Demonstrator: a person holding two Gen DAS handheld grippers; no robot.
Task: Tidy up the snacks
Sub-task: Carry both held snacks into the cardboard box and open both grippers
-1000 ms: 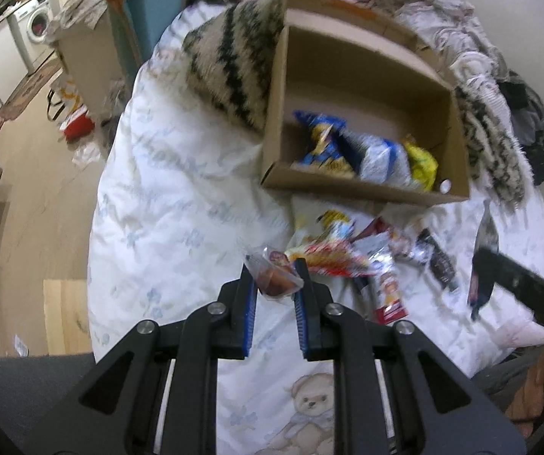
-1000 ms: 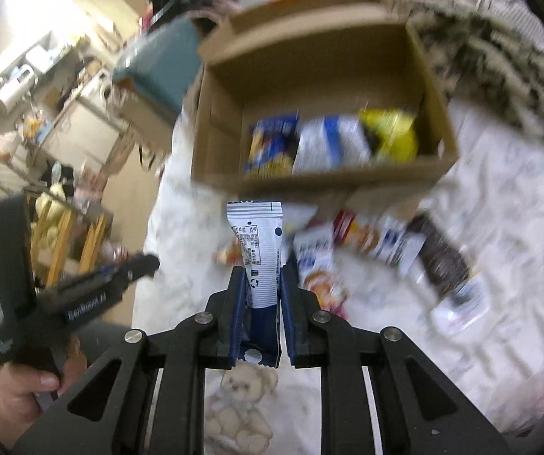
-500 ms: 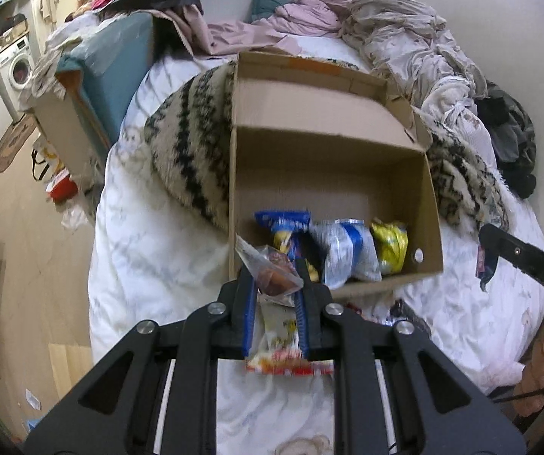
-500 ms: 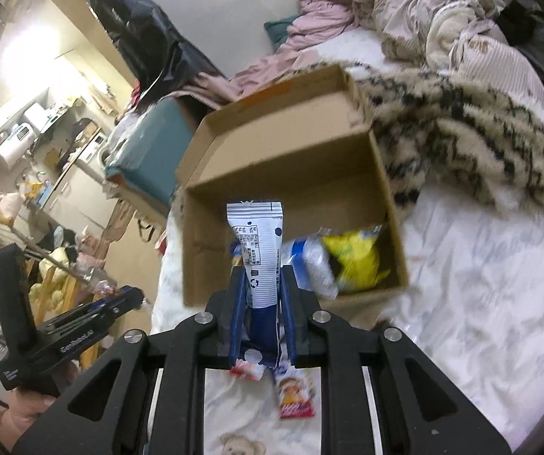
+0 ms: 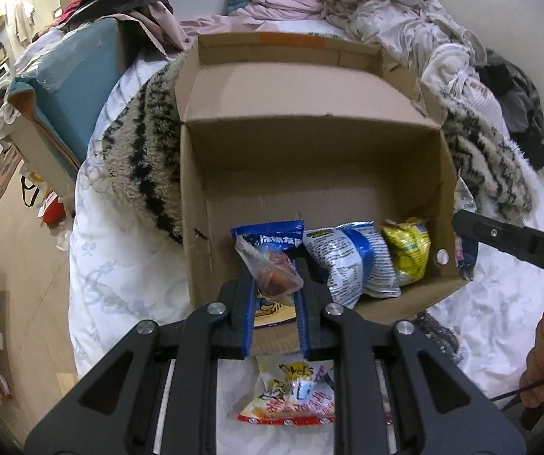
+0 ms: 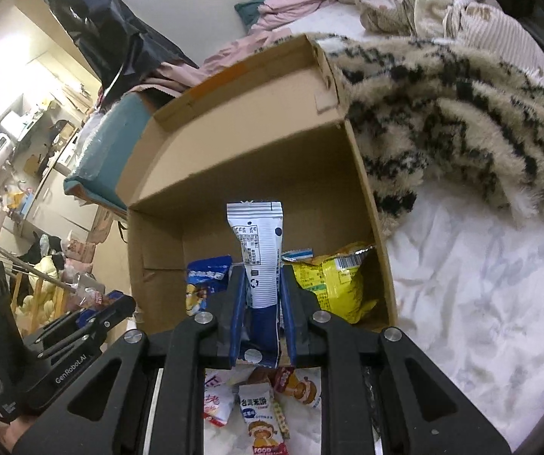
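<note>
Two snacks in hand, both hanging over the near edge of the cardboard box (image 5: 310, 167). My left gripper (image 5: 274, 303) is clamped narrow on a clear-wrapped brown pastry (image 5: 272, 273), which sticks up and leans left from the jaws; my right gripper (image 6: 260, 303) is pinched on a white-and-blue sachet (image 6: 257, 250), long axis upright along the fingers, top seal pointing at the box's back wall.

Key relation: the box floor lies straight ahead and below both claws. Its near row already holds a blue bag (image 5: 272, 237), a white-blue bag (image 5: 351, 261) and a yellow bag (image 5: 408, 258) side by side, so the free floor is behind them, deeper in. My left sits over the blue bag at the left of the row, my right between blue and yellow (roughly centre). Neither looks clearly nearer to the free floor; I judge both need to carry further in before letting go.

Versus a second ago: both claws were over the loose pile of snacks (image 6: 260, 409) on the white quilt (image 6: 480, 284) with the box further off; now the pile is underneath, behind the fingertips. Grips unchanged.
</note>
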